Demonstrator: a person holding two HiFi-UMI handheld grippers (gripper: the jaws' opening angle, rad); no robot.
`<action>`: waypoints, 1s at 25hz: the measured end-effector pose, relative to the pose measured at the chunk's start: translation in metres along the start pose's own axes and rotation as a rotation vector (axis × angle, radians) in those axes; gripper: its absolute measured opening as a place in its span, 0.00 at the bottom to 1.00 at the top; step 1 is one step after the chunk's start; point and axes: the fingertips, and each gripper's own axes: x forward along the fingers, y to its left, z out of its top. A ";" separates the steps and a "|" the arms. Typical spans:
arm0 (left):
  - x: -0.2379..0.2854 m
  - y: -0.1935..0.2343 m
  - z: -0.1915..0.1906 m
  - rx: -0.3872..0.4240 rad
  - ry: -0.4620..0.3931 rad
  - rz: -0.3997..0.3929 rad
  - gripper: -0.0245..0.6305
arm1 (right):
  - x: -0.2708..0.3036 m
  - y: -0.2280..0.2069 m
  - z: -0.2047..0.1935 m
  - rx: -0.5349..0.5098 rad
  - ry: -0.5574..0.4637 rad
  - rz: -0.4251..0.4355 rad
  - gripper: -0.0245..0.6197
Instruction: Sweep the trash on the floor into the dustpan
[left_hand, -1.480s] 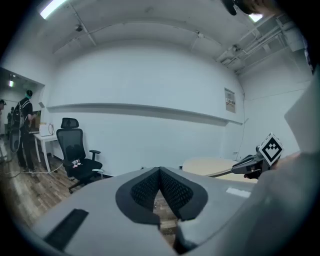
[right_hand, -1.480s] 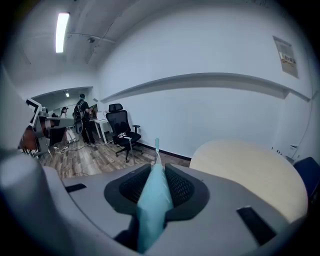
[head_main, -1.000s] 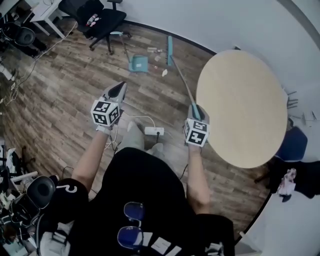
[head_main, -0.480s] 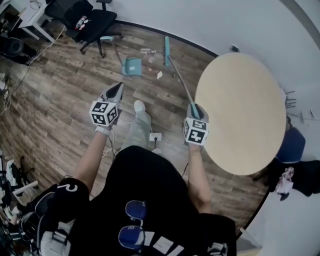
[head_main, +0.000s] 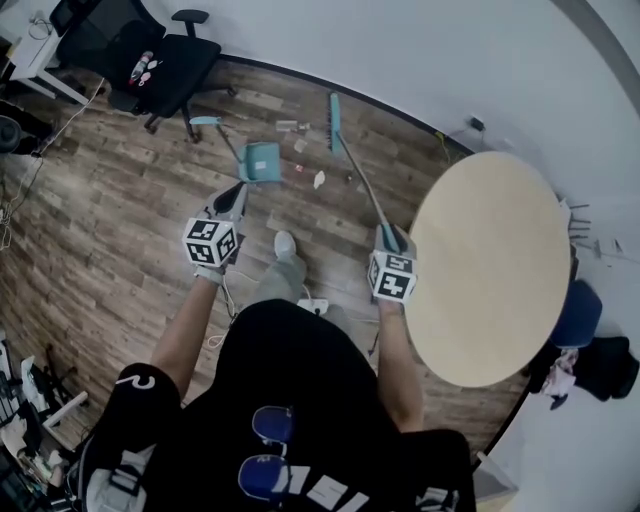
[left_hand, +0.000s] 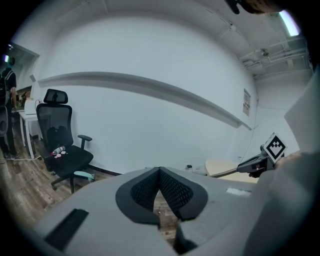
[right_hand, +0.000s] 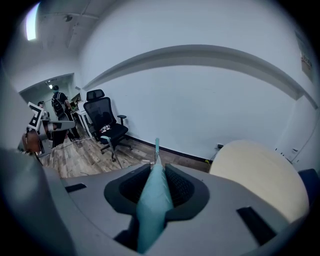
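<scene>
Trash (head_main: 319, 180): pale scraps scattered on the wooden floor (head_main: 110, 220) near the wall, between the teal dustpan (head_main: 262, 161) and the head of the broom (head_main: 335, 110). The dustpan lies on the floor just left of the scraps. The broom's handle slants back to the right gripper (head_main: 389, 237), whose fingers (right_hand: 180, 188) pinch it. The left gripper (head_main: 236, 195) is near the dustpan but apart from it, its fingers (left_hand: 175, 193) pressed together on nothing. A round tabletop (head_main: 490, 265) is at right and an office chair (head_main: 165, 60) at upper left.
</scene>
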 end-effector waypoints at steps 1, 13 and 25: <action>0.010 0.012 0.006 -0.002 0.005 -0.005 0.04 | 0.011 0.003 0.008 0.007 0.004 -0.002 0.17; 0.071 0.073 0.025 -0.032 0.033 -0.056 0.04 | 0.085 0.010 0.059 0.013 0.052 -0.051 0.17; 0.163 0.049 0.030 -0.003 0.104 -0.154 0.04 | 0.139 -0.046 0.052 0.092 0.150 -0.130 0.17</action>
